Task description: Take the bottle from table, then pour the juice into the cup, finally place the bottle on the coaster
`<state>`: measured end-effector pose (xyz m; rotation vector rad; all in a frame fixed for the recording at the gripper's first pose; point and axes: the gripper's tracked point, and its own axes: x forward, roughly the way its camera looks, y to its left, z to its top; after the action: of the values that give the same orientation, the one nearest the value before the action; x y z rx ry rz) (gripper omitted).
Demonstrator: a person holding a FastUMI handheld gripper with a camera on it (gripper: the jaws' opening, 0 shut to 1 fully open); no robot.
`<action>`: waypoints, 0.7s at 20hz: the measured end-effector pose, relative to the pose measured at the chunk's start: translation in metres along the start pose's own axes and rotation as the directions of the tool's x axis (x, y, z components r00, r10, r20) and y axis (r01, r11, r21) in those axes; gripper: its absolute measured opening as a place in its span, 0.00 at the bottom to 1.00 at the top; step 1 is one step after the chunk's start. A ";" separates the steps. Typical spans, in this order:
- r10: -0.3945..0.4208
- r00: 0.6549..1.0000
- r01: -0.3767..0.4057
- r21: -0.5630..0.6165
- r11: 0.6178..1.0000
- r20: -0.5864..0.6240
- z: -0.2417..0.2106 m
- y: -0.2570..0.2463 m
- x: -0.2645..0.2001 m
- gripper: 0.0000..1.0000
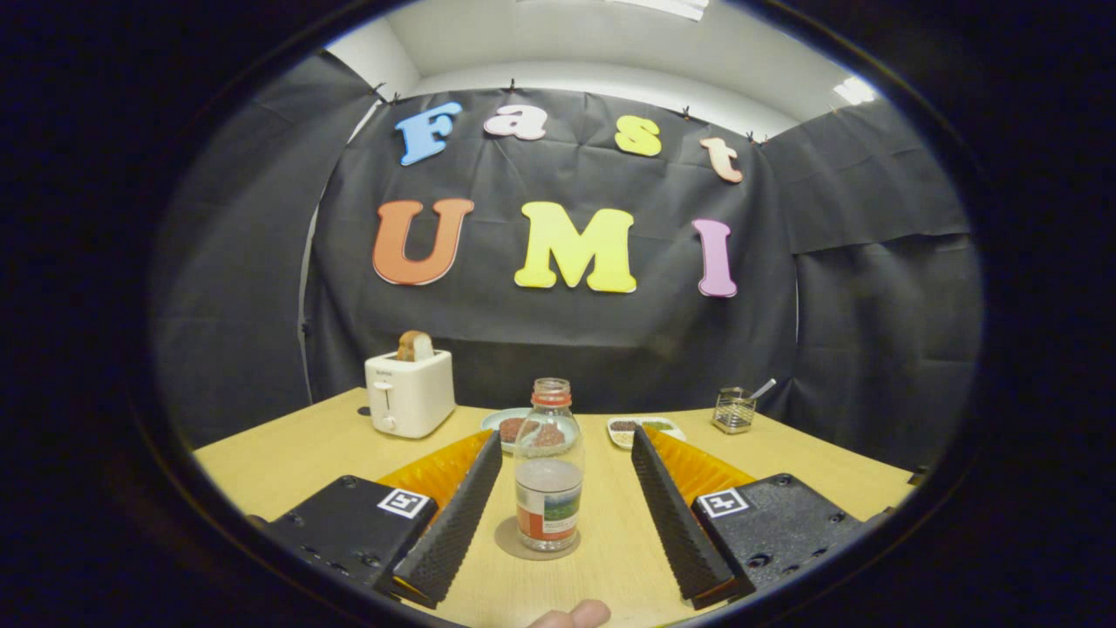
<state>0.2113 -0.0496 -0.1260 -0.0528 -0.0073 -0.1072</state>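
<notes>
The fingers [566, 515] stand wide apart, one on each side of the bottle [547, 475], and neither touches it: bare tabletop [261, 471] shows in the gap on both sides. The bottle stands upright between them, on a round coaster [514, 541] whose rim shows around its base. It is clear, has no cap on its open neck, carries a label on its lower part and holds a little liquid low down. Just below the fingers, a fingertip [571, 616] of the person shows at the near end of the tabletop. Beyond the bottle lie two dishes: a round plate [504, 425] with dark brown pieces on it, partly hidden behind the bottle, and a small oval dish [647, 429] with dark and greenish bits, to the right of it. Further right, well apart from the bottle, stands a small glass cup [733, 411] with a spoon handle sticking out of it. To the left of the plate, at the far side of the tabletop, is a white toaster [408, 394] with a slice of toast [415, 346] standing up out of its slot. Black cloth hangs behind the tabletop.
</notes>
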 end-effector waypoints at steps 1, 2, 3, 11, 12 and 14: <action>0.005 1.000 -0.005 0.010 1.000 0.007 0.009 0.000 -0.010 0.96; 0.010 1.000 -0.010 0.019 1.000 0.013 0.018 -0.001 -0.021 0.96; 0.012 1.000 -0.013 0.025 1.000 0.019 0.026 -0.002 -0.032 0.96; 0.024 0.999 -0.022 0.050 0.999 -0.032 0.060 -0.006 -0.123 0.96; 0.037 0.998 -0.033 0.064 0.997 -0.047 0.061 -0.003 -0.133 0.96; 0.055 0.996 -0.051 0.071 0.996 -0.063 0.064 -0.006 -0.146 0.96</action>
<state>0.0653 -0.0368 -0.0633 0.0198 0.0552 -0.0553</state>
